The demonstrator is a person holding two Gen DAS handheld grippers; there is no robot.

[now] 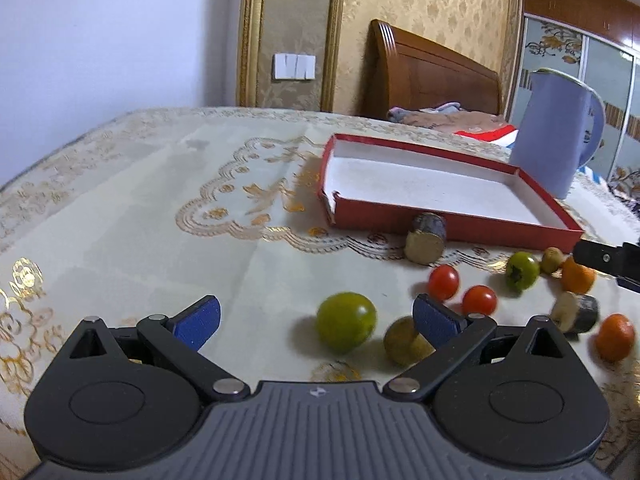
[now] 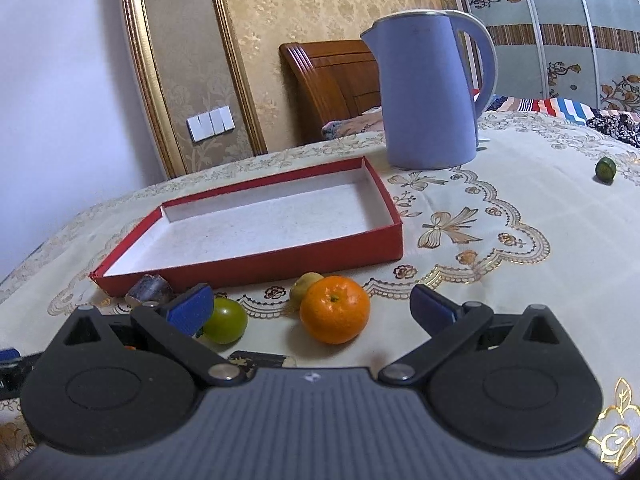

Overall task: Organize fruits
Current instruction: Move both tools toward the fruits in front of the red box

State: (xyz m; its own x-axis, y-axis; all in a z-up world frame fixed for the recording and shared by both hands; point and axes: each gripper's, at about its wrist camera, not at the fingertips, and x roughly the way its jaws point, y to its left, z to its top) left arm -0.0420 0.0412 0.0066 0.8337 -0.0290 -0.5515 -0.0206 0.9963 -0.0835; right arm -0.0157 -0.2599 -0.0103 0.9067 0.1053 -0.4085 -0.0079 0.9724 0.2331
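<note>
A table under a cream, gold-embroidered tablecloth (image 2: 500, 208) carries a red shallow box (image 2: 256, 260) ahead of the right tongs, a lavender kettle (image 2: 428, 96) beyond it, and small fruits scattered just before both tongs.

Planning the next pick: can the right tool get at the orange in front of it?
Probably yes. The right tool is open, the orange sits between its fingers' line, and nothing lies in front of it.

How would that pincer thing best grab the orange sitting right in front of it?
Across its widest middle, coming straight in from the front. The orange is round, sits stem-up on the cloth, and already lies between the open right gripper fingers. A small yellowish fruit touches its back left, so probably stop short of that.
</note>
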